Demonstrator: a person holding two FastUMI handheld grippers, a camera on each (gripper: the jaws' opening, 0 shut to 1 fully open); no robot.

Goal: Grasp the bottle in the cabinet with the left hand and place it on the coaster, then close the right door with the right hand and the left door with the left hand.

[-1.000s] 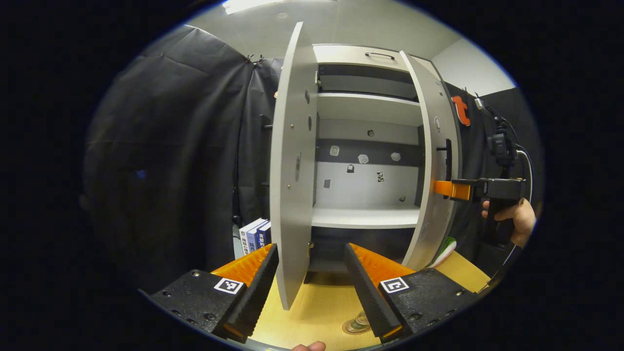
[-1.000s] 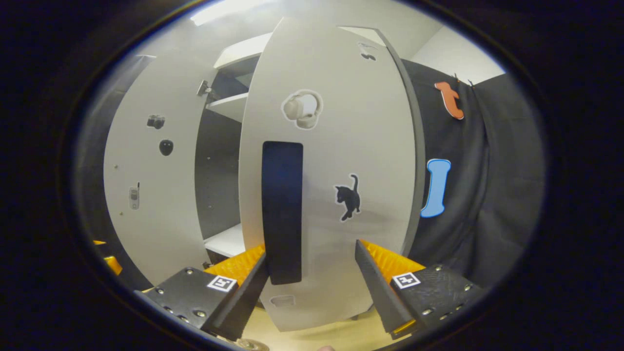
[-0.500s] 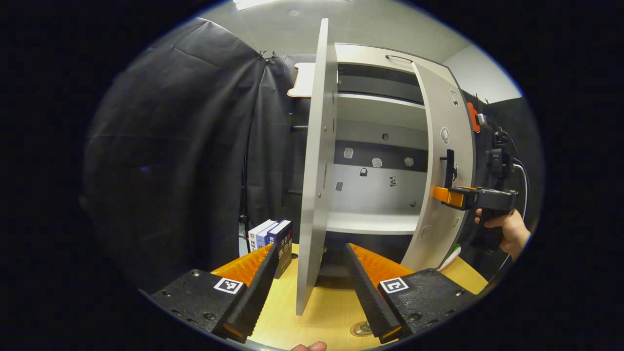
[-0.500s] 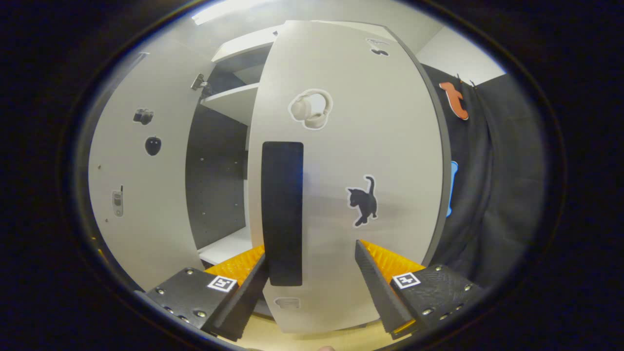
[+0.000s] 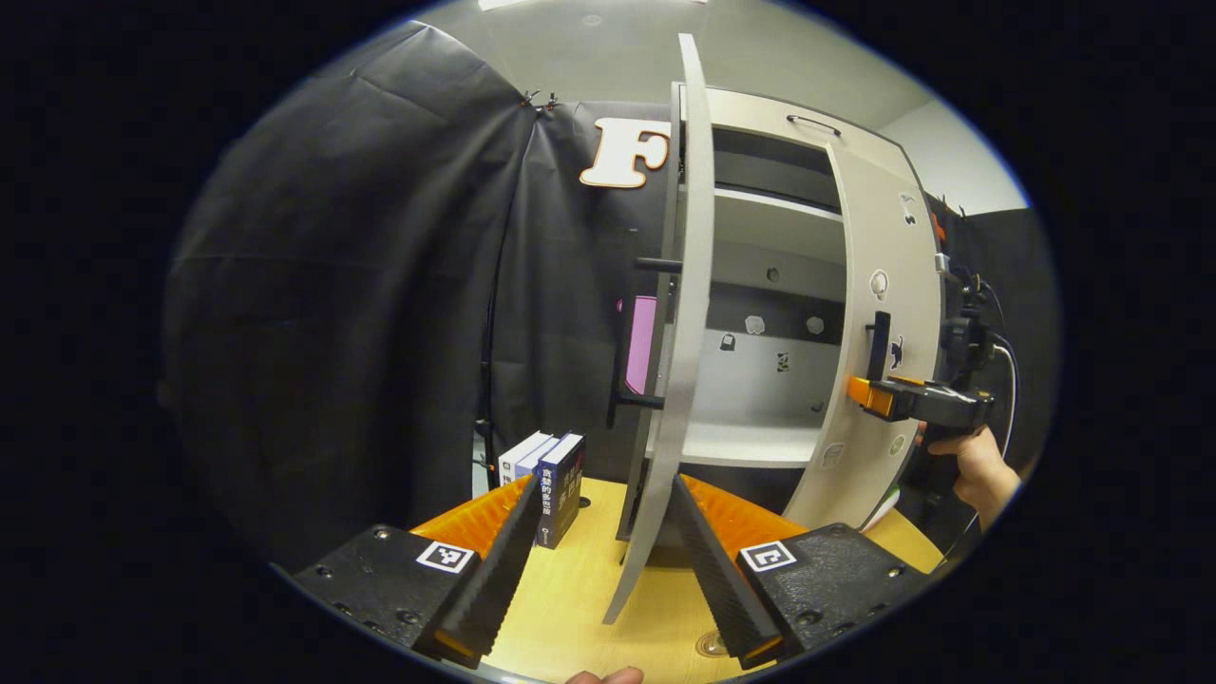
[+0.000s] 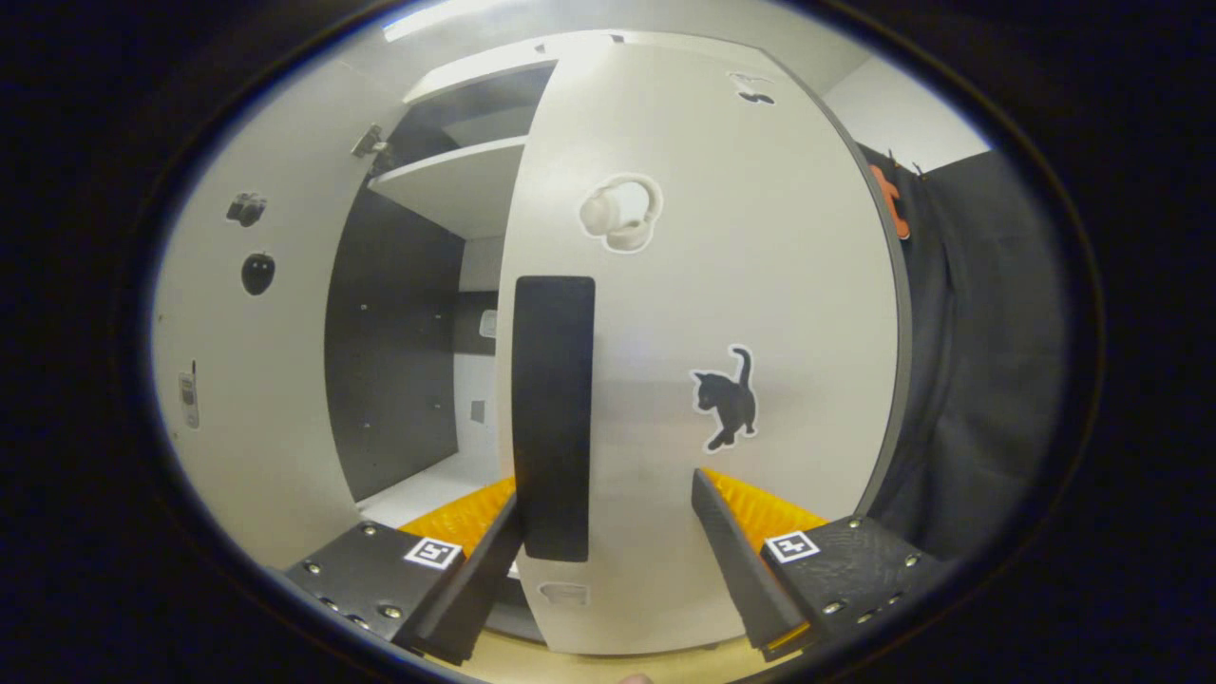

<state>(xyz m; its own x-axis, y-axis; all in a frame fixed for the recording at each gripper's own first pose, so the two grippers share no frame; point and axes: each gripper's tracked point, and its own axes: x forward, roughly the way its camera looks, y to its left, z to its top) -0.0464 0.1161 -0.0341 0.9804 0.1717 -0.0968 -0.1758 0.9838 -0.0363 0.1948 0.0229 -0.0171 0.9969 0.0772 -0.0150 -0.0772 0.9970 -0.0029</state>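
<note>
We see both grippers at the cabinet doors. The right gripper (image 6: 608, 532), fingers spread, faces the right door (image 6: 760, 285) beside its handle (image 6: 553, 418), seemingly to push it shut. The left gripper (image 5: 598, 541), fingers spread, straddles the left door's (image 5: 679, 332) edge. The bottle's base (image 5: 712, 644) peeks out low on the table (image 5: 570, 589). The books' (image 5: 556, 475) spine writing is too small to read.

Cabinet (image 5: 760, 209), pale grey, upright on wooden tabletop, shelves bare, left door (image 5: 679, 313) ajar and seen edge-on, dark bar handle (image 5: 622, 332) outside, right door (image 6: 703, 332) partly open, stickered, vertical black handle (image 6: 553, 418).
</note>
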